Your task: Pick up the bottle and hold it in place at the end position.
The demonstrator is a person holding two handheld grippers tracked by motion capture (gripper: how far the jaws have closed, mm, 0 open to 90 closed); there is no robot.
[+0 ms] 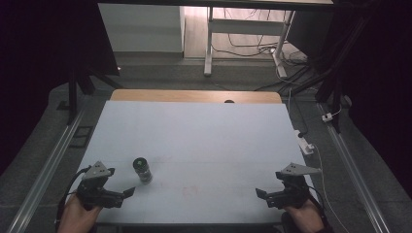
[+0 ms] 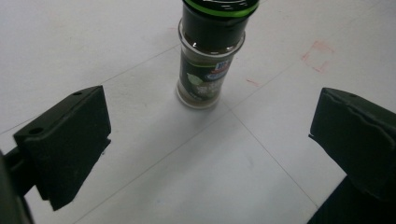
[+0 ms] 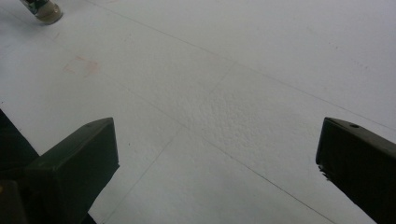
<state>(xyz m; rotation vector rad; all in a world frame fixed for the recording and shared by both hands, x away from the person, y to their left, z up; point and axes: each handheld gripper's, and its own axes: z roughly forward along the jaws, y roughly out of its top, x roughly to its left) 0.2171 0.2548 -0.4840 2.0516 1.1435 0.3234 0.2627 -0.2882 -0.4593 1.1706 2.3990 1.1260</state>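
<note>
A small spice jar (image 1: 142, 170) with a dark lid stands upright on the white table top (image 1: 194, 141), toward the front left. In the left gripper view the jar (image 2: 208, 56) rises just ahead of the wide-apart jaws, its label facing me. My left gripper (image 1: 127, 193) is open near the front left corner, a short way in front of the jar and apart from it. My right gripper (image 1: 261, 195) is open near the front right corner, holding nothing. The jar's base (image 3: 44, 10) peeks into the right gripper view at the top left.
A faint red square mark (image 1: 189, 191) lies on the white sheet between the grippers. A wooden strip (image 1: 194, 95) edges the table's far side. Cables and a white desk frame (image 1: 209, 43) stand on the floor beyond. Metal rails (image 1: 53, 160) run along both sides.
</note>
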